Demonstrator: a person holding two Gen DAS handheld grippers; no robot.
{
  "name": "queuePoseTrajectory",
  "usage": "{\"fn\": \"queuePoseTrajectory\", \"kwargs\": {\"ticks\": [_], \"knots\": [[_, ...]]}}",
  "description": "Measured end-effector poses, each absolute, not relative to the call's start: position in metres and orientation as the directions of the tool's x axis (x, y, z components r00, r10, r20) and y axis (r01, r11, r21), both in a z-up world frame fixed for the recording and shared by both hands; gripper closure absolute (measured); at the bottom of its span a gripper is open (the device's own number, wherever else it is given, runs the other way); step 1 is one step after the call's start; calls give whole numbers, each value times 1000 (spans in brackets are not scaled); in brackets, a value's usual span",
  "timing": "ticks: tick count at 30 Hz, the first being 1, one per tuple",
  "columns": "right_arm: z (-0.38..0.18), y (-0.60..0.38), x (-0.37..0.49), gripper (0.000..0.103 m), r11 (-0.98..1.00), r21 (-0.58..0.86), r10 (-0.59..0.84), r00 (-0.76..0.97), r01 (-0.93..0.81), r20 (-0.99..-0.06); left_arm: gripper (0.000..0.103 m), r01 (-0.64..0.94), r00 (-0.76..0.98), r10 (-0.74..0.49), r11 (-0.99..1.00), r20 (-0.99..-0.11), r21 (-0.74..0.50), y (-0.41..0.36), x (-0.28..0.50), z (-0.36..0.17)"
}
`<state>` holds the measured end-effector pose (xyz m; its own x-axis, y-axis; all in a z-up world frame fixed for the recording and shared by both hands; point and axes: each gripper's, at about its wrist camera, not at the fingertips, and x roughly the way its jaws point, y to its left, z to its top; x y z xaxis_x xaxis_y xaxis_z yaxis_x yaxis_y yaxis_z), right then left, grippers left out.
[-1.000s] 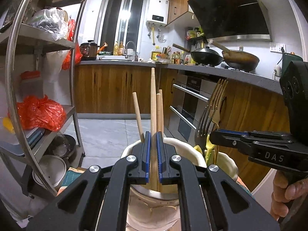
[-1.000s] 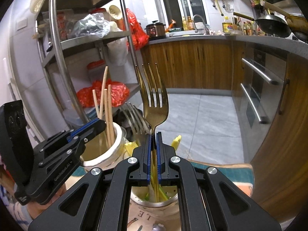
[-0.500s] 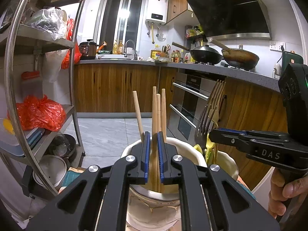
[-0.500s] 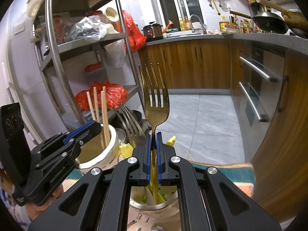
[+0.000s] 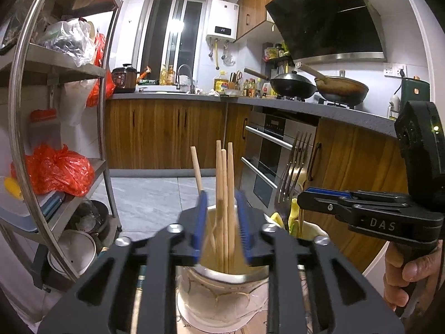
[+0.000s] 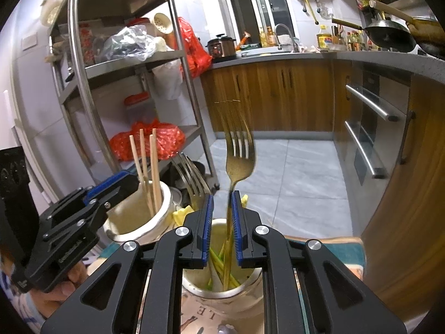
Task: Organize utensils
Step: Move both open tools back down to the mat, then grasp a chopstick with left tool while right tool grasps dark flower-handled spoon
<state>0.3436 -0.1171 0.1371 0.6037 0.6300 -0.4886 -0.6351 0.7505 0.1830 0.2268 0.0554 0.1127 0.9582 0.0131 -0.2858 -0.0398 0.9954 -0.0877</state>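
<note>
My left gripper is open over a white ceramic cup. Several wooden chopsticks stand in the cup between the jaws, untouched. My right gripper is open over a second white cup. A gold fork stands tines up in that cup and is blurred with motion. Other forks stand just left of it. In the left wrist view the right gripper is at the right beside the forks. In the right wrist view the left gripper hangs by the chopstick cup.
A steel shelf rack with red bags stands at the left. Wooden cabinets and an oven line the back and right. A grey tiled floor lies beyond the table edge.
Both grippers have opened. The chopstick held by the left gripper has dropped down into its cup. The gold fork has slid down out of the right gripper into its cup.
</note>
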Motion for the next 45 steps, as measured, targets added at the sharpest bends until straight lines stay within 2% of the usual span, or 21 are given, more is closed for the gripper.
{"fn": "queuePoseTrajectory", "kwargs": {"ticks": [12, 19, 26, 36, 39, 42, 45], "knots": [[149, -140, 319, 87, 748, 171, 637, 622, -641, -456, 72, -45, 959, 17, 995, -282, -94, 67, 193, 116], [134, -155, 300, 87, 756, 178, 624, 611, -630, -486, 72, -42, 950, 5, 993, -314, -111, 66, 167, 105], [104, -167, 287, 87, 780, 176, 580, 590, -600, -562, 72, -35, 914, -25, 990, -405, -140, 67, 146, 73], [46, -163, 272, 87, 780, 188, 533, 476, -597, -699, 72, 23, 812, -118, 985, -572, -170, 55, 157, 28], [35, -157, 266, 81, 771, 187, 527, 447, -608, -723, 72, 47, 781, -134, 987, -610, -156, 45, 160, 18], [23, -147, 259, 69, 764, 165, 509, 424, -624, -749, 72, 66, 744, -139, 989, -653, -135, 35, 164, 7], [15, -137, 254, 69, 758, 126, 478, 415, -640, -774, 72, 100, 709, -141, 990, -691, -99, 23, 168, 0]]}}
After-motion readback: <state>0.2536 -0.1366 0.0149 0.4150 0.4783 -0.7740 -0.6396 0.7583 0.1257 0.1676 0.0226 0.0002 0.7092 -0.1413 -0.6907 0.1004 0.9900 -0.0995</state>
